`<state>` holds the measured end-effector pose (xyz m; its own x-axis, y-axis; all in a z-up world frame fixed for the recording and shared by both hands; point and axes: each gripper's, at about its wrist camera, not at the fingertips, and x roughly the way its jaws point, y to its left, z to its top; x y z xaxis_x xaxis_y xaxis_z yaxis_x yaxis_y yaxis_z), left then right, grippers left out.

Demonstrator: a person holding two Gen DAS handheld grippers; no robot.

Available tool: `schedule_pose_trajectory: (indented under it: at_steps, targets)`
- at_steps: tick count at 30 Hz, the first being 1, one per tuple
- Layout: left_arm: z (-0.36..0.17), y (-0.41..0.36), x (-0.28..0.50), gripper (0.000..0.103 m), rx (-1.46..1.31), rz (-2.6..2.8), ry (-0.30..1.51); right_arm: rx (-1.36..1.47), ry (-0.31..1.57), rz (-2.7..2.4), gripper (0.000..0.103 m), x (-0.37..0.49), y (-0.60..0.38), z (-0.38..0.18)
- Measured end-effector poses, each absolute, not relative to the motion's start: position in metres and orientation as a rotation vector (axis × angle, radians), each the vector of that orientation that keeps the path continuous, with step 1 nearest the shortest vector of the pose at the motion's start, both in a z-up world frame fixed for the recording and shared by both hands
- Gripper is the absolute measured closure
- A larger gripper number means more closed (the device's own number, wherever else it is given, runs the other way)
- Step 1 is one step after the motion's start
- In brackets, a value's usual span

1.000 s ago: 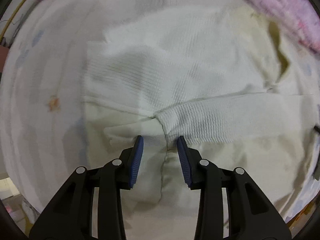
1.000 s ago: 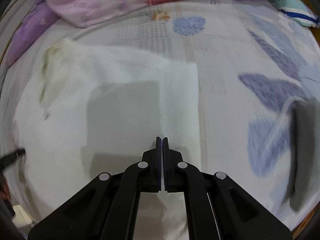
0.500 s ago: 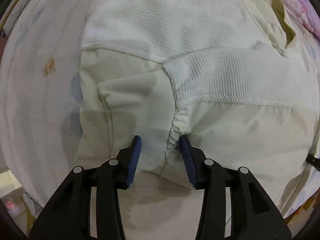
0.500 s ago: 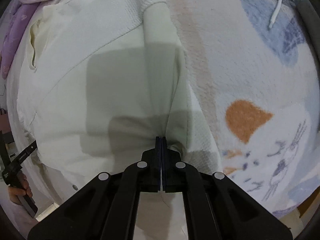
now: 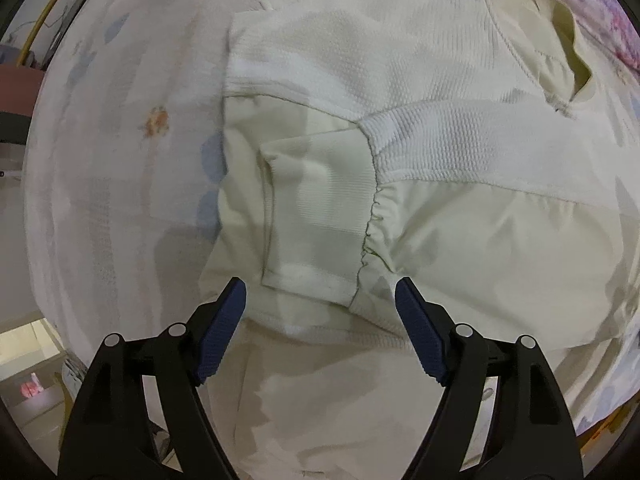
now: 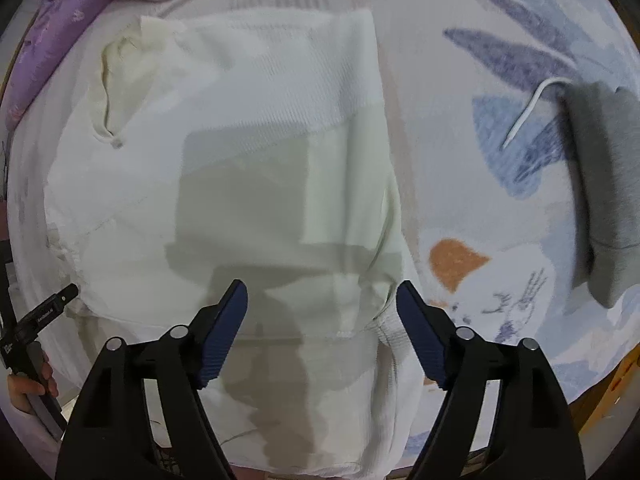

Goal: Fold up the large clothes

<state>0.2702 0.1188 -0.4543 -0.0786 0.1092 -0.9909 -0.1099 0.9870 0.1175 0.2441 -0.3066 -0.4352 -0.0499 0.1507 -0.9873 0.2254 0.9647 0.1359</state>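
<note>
Folded cream-white waffle-knit garment [image 5: 400,152] on pale printed bedsheet [image 5: 112,152], left gripper [image 5: 320,312] and right gripper [image 6: 322,312] just released, jaws spread above it, grey cloth [image 6: 600,184] at 3 o'clock

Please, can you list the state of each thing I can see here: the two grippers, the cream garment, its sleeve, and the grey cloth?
Left gripper: jaws just opened, nothing held.
Right gripper: jaws just opened, nothing held.
Cream garment: lying flat on the patterned bed cover, partly folded.
Sleeve: folded across the body, cuff free.
Grey cloth: lying apart, untouched.
</note>
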Motion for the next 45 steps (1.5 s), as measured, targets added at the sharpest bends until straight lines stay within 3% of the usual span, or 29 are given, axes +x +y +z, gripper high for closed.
schedule_pose_trajectory:
  at_steps: [6,15,34,35,36,38,42,43,44,45]
  targets:
    - [-0.422,0.133,0.282,0.016,-0.001,0.177,1.618,0.321,1.593,-0.075,0.024,0.272,-0.296,-0.398]
    - [-0.391,0.171,0.305,0.013,-0.105,0.147,1.598,0.359,1.55,-0.058,0.018,0.316,-0.269,-0.371]
    - [-0.486,0.271,0.435,0.014,-0.437,0.051,1.626,0.333,1.635,-0.029,0.018,0.438,-0.295,-0.458]
    - [-0.49,0.27,0.437,0.031,-0.426,0.046,1.608,0.336,1.642,-0.023,0.018,0.442,-0.295,-0.465]
    - [-0.495,0.271,0.437,0.04,-0.376,0.073,1.608,0.337,1.657,-0.007,0.018,0.447,-0.296,-0.476]
    - [-0.496,0.269,0.437,0.045,-0.339,0.079,1.598,0.329,1.691,0.03,0.018,0.452,-0.293,-0.495]
    - [-0.484,0.265,0.43,0.087,-0.363,0.073,1.571,0.24,1.702,0.047,0.012,0.451,-0.282,-0.507]
    - [-0.482,0.266,0.428,0.087,-0.378,0.082,1.57,0.231,1.703,0.046,0.013,0.45,-0.281,-0.506]
    - [-0.48,0.265,0.428,0.09,-0.386,0.1,1.567,0.228,1.706,0.029,0.021,0.448,-0.282,-0.503]
    - [-0.477,0.264,0.428,0.091,-0.381,0.112,1.565,0.207,1.707,-0.009,0.048,0.446,-0.283,-0.5]
